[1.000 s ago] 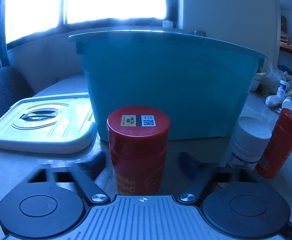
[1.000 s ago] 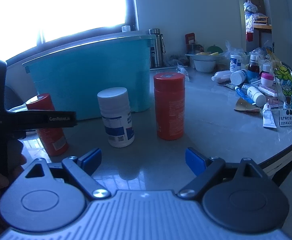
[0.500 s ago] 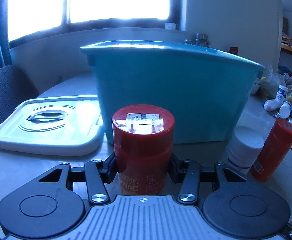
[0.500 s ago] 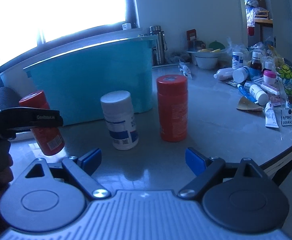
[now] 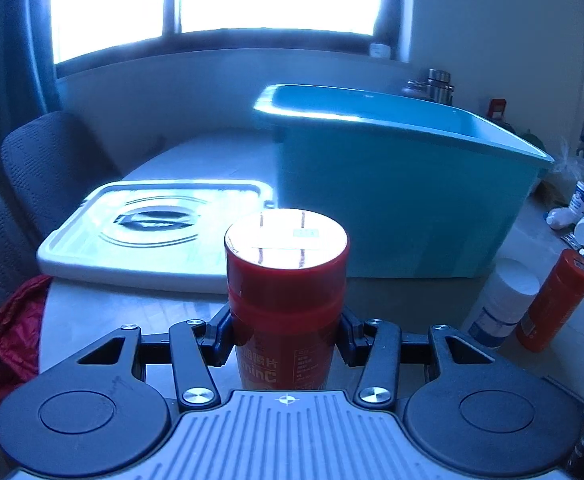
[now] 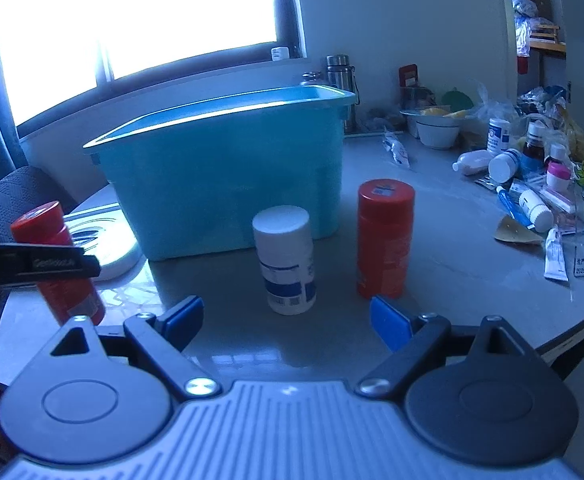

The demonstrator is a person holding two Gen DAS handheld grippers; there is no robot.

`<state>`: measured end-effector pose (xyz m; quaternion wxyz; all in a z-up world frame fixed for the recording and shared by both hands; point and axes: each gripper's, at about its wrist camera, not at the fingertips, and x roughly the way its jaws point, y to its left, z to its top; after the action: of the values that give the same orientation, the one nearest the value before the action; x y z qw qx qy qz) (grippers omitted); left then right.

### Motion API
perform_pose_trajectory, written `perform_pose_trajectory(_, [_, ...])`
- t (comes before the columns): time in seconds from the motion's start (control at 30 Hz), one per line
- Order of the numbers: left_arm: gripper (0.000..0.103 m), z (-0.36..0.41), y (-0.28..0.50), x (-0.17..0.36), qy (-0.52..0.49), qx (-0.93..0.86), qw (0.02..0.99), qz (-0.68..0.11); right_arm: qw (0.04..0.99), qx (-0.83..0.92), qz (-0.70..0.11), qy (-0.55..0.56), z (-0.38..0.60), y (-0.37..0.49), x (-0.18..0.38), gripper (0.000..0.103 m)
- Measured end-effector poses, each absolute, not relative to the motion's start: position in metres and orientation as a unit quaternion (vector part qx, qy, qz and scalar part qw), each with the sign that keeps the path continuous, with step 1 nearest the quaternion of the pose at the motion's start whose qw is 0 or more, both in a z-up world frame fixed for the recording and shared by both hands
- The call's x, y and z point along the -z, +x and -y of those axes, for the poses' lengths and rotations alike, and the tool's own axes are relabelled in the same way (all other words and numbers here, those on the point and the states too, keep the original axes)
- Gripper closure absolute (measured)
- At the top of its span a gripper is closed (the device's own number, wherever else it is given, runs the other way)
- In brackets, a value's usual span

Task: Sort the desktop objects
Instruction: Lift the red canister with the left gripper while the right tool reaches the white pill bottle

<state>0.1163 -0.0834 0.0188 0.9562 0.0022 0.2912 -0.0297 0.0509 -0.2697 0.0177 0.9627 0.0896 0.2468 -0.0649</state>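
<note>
My left gripper (image 5: 286, 338) is shut on a red jar (image 5: 286, 296) and holds it above the table, in front of the open teal bin (image 5: 395, 184). The same jar (image 6: 58, 256) shows tilted at the left of the right wrist view, with the bin (image 6: 228, 176) behind. My right gripper (image 6: 286, 316) is open and empty, just in front of a white bottle (image 6: 286, 258) and a second red jar (image 6: 383, 238) that stand on the table. Both also show at the right of the left wrist view: the white bottle (image 5: 503, 302), the red jar (image 5: 553, 298).
The bin's white lid (image 5: 156, 232) lies flat left of the bin. Several small bottles, tubes and a bowl (image 6: 437, 134) crowd the table's right side, near its edge (image 6: 571, 332). Grey chairs (image 5: 52, 168) and a red cloth (image 5: 16, 336) are at the left.
My left gripper closed on the red jar, lifted it and drew back and up from the bin. My right gripper stayed open and rose slightly.
</note>
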Motion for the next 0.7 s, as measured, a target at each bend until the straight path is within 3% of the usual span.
perform_pose_trajectory(0.7, [0.053, 0.064, 0.111, -0.009, -0.003, 0.003, 0.960, -0.282, 0.965, 0.060, -0.239, 0.090, 0.272, 0.088, 0.010, 0.012])
